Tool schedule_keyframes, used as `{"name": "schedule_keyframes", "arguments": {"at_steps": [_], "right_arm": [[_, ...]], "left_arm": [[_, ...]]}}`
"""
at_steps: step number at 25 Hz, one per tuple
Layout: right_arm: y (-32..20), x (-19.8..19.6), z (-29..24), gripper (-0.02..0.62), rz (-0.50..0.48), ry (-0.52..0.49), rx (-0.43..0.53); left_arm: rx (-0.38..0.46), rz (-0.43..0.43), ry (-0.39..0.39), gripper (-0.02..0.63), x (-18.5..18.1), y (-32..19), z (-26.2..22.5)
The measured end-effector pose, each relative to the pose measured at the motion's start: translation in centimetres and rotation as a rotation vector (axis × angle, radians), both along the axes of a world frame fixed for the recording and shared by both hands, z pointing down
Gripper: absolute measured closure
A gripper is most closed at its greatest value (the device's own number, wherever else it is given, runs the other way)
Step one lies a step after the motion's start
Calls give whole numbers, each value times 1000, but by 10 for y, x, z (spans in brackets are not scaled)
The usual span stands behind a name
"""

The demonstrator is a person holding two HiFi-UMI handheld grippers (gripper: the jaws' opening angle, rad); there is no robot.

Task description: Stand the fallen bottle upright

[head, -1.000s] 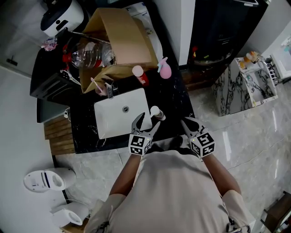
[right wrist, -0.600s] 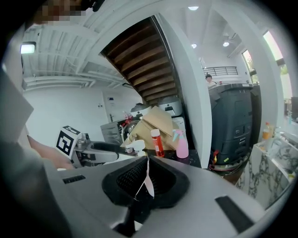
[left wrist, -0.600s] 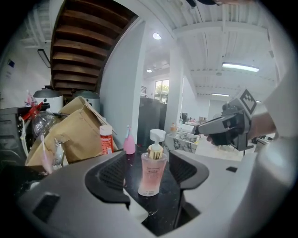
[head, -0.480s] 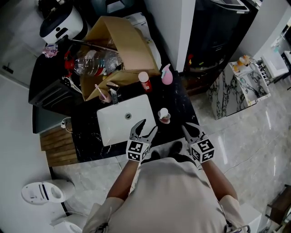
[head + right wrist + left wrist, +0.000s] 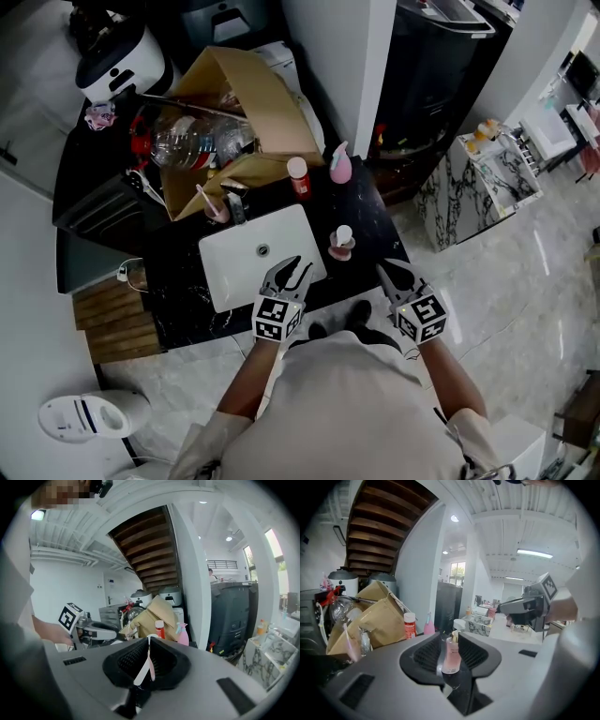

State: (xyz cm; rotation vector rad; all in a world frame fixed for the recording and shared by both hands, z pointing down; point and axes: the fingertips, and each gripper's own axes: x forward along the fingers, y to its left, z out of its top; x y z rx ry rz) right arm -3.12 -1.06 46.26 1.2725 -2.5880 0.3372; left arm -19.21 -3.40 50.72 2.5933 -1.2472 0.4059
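The pink bottle (image 5: 341,242) with a white cap stands upright on the black counter (image 5: 377,217), right of the white sink (image 5: 225,272). My left gripper (image 5: 292,271) hovers at the sink's near edge, short of the bottle and apart from it. Its jaws have just been closing and now stand narrowly open with nothing held. In the left gripper view, the bottle (image 5: 451,656) shows far off through the gap of the left gripper (image 5: 450,637). My right gripper (image 5: 393,274) hangs at the counter's front right corner. The right gripper (image 5: 149,641) has its jaws together and holds nothing.
An open cardboard box (image 5: 253,94) with clear plastic bottles (image 5: 187,141) fills the counter's back. A red bottle (image 5: 298,176) and a pink spray bottle (image 5: 339,164) stand behind the sink, beside the faucet (image 5: 232,202). A white cooker (image 5: 117,56) sits at the far left.
Both grippers have drawn back from the counter toward the person. The left gripper's jaws, wide open beside the bottle a second ago, have narrowed. The bottle stays upright.
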Motion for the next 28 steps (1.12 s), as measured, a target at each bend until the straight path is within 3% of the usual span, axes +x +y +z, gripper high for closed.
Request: {"name": "schedule_keyframes", "arguments": {"at_steps": [6,28], "right_arm": [[6,-8,-13,560,21,-5,38],[7,-14,-18,562,54,-16,50]], "left_arm": [[20,37,14,595,-6,10,-17],[12,87,31,599,-8,9,-21]]}}
